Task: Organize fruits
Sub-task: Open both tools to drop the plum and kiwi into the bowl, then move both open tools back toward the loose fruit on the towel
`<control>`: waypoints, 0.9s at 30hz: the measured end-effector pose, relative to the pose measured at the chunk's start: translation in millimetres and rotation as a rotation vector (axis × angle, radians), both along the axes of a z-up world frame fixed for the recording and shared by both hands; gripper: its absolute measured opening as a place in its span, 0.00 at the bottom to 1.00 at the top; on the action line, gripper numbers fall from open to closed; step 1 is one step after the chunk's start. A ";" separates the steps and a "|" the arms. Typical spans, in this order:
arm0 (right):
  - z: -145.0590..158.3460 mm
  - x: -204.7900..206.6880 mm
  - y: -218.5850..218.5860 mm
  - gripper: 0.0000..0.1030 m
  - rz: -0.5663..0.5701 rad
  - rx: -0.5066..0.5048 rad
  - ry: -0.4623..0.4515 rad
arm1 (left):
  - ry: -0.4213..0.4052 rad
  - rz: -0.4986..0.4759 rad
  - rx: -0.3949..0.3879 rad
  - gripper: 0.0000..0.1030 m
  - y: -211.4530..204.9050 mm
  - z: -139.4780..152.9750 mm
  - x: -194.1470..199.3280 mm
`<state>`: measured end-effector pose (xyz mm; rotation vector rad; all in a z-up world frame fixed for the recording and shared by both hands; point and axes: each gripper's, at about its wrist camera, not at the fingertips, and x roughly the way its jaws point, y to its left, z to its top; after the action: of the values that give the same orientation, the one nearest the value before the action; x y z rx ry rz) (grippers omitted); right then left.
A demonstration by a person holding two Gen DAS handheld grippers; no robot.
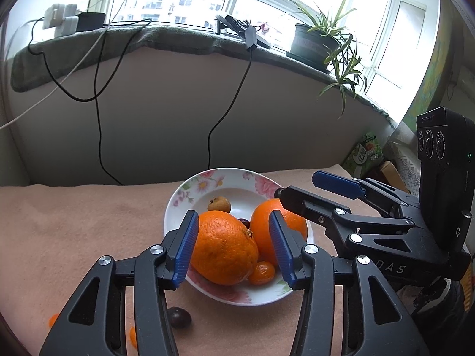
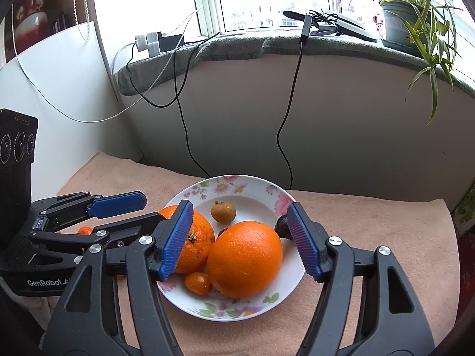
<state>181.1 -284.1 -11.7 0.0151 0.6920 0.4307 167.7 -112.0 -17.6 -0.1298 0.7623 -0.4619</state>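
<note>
A white floral bowl [image 1: 184, 190] [image 2: 267, 305] on a pink cloth holds two large oranges [image 1: 225, 249] [image 2: 245, 258], a small kumquat [image 1: 261, 273] [image 2: 197, 282], a brownish loquat [image 1: 219, 204] [image 2: 223, 212] and a dark fruit [image 1: 245, 222]. My left gripper [image 1: 234, 249] is open, its blue pads on either side of the nearer orange, not touching. My right gripper [image 2: 240, 243] is open above the other orange; it also shows in the left wrist view [image 1: 308, 185]. A dark plum [image 2: 280, 227] sits at the bowl's right rim.
A dark plum [image 1: 179, 316] and orange pieces [image 1: 53, 319] lie on the cloth [image 1: 74, 222] near the left gripper. Black cables [image 2: 285, 136] hang from the windowsill. A potted plant [image 1: 317, 41] stands on the sill. A green carton [image 1: 365, 154] is at the right.
</note>
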 end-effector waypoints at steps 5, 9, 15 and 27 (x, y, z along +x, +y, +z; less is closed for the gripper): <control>3.3 -3.6 -4.0 0.76 -0.013 0.014 0.000 | -0.007 0.015 0.000 0.63 4.9 2.4 -5.0; 6.1 -8.2 -4.9 0.80 -0.017 0.020 -0.003 | -0.015 0.022 0.010 0.66 7.6 3.9 -10.1; 11.6 -16.6 -4.9 0.84 -0.014 0.034 -0.003 | -0.040 0.042 0.048 0.77 9.7 7.1 -21.6; 20.4 -43.0 4.2 0.85 0.006 0.038 -0.013 | -0.078 0.070 0.065 0.77 20.9 18.9 -50.8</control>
<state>138.2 -279.8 8.7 0.0463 0.6709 0.4496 116.8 -91.1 1.3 -0.0773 0.6931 -0.3736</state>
